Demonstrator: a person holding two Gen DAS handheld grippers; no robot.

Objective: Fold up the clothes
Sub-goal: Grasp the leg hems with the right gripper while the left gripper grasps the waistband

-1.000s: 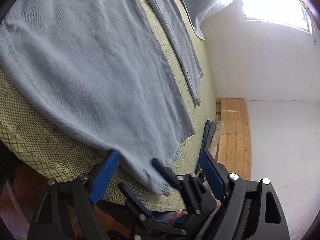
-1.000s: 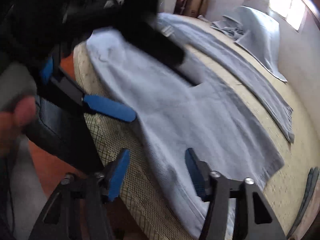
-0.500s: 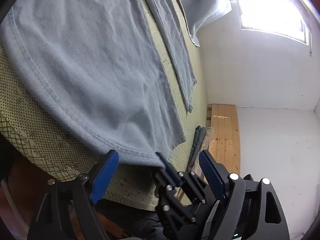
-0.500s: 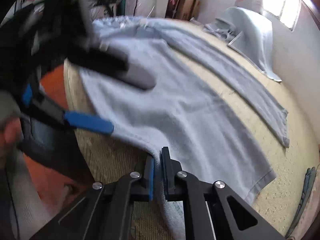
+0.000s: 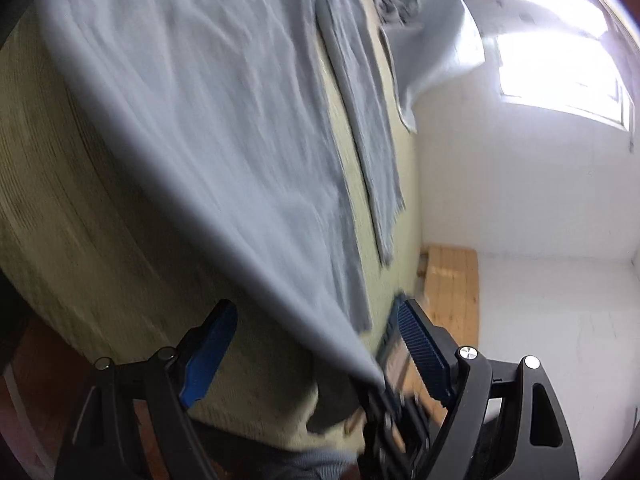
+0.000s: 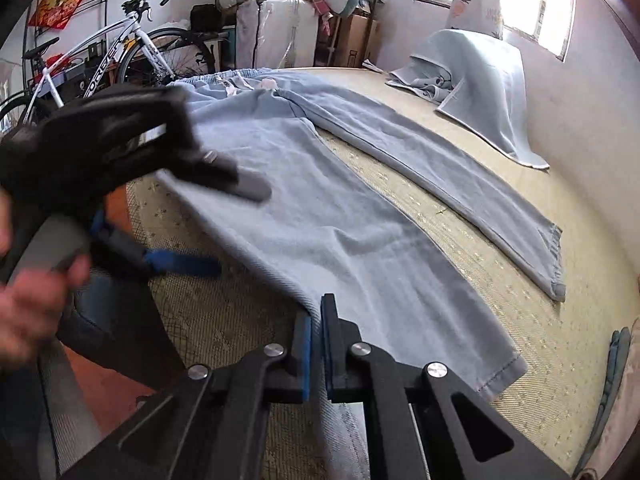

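Left wrist view: the left gripper [image 5: 316, 344] is hanging wide open, holding nothing — pale blue denim trousers [image 5: 208, 120] are lying across the yellow-green woven mat [image 5: 60, 220].

Right wrist view: the right gripper [image 6: 316, 334] is pinching the trousers' [image 6: 340, 220] near edge, jaws closed on the cloth.

Our right gripper [image 6: 315, 344] has its jaws pressed together, the blue pads nearly touching, pinching the edge of the jeans [image 6: 340, 216]. Our left gripper [image 5: 316, 344] holds its jaws spread wide with nothing between them. Our left hand [image 6: 28, 304], blurred, wraps around that gripper's handle.
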